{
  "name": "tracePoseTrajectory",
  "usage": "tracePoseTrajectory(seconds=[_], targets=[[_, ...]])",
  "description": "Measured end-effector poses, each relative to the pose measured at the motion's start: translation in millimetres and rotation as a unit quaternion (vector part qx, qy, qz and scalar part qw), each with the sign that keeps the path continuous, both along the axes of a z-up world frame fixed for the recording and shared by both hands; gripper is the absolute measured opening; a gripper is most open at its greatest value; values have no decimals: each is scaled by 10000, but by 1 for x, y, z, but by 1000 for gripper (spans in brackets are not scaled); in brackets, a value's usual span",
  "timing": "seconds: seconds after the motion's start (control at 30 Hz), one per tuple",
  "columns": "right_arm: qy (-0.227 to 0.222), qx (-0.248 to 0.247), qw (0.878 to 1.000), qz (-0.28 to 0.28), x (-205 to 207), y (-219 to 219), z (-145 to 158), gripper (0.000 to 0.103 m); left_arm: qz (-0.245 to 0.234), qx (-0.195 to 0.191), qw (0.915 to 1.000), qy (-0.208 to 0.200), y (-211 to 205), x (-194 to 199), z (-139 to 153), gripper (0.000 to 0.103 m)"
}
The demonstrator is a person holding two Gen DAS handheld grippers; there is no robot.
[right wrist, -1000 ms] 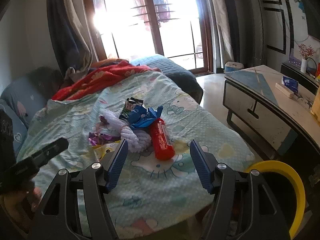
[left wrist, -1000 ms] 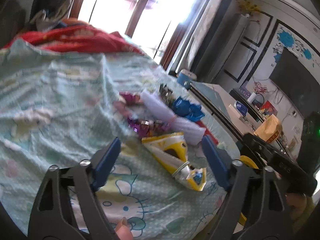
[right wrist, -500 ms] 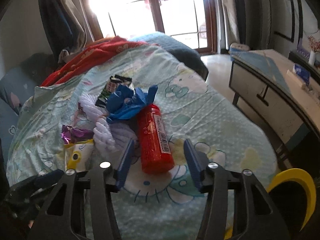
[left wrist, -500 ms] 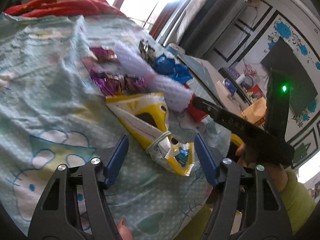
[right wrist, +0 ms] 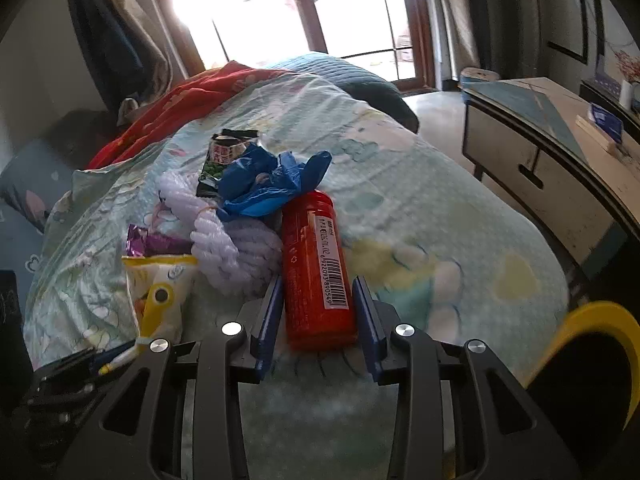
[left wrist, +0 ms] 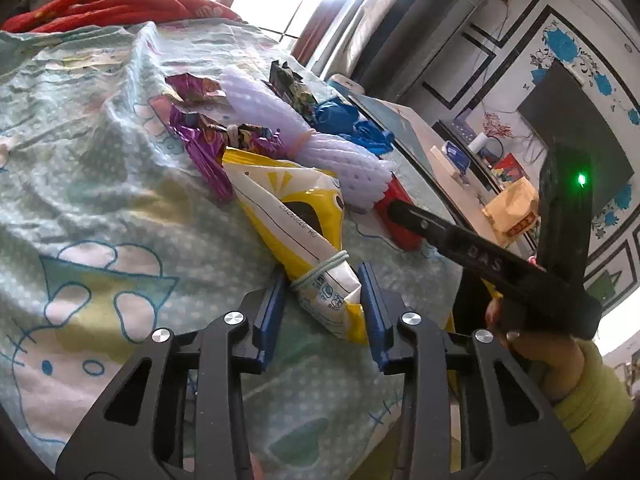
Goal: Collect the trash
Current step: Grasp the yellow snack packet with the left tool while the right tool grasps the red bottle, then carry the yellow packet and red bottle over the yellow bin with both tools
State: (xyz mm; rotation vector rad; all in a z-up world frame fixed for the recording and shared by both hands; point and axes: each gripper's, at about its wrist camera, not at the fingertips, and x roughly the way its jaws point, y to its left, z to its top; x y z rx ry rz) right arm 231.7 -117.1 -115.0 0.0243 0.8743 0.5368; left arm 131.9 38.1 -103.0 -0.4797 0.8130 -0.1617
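Now, through my left wrist view, my left gripper (left wrist: 323, 294) has its jaws closing around the tied end of the yellow snack bag (left wrist: 298, 220), which lies on the bed (left wrist: 100, 208) just in front of the white foam netting (left wrist: 340, 160). Through my right wrist view, my right gripper (right wrist: 316, 312) has its jaws closing either side of the red bottle (right wrist: 314, 268), just right of that netting. Nothing looks collected yet: blue bag (right wrist: 268, 184), purple wrappers (left wrist: 208, 144) and the rest remain.

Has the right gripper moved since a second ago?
Yes. The right gripper has come down and forward over the bedsheet; its closing jaws now flank the red bottle, which earlier lay well ahead.
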Motion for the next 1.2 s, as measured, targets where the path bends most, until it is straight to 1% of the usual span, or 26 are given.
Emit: tracePoseTrajectory(seconds=[0.17, 0.3, 0.43, 0.63, 0.83, 1.2], targets=[[5, 9, 9998, -190, -20, -18, 2, 33, -70, -46, 10000, 19, -3, -5, 0, 26], [-9, -15, 9992, -402, -30, -34, 4, 33, -108, 13, 9999, -8, -9, -9, 5, 26], [-35, 22, 9982, -603, -35, -53, 8, 33, -201, 183, 9995, -173, -19, -12, 15, 26], [-160, 127, 9974, -696, -45, -74, 19, 33, -388, 415, 9971, -508, -36, -18, 33, 26], [-303, 232, 9963, -777, -55, -91, 35, 33, -503, 493, 9950, -714, -46, -22, 43, 25], [-580, 350, 9931, -955, -75, -120, 61, 33, -722, 603, 9909, -962, -66, -23, 58, 26]])
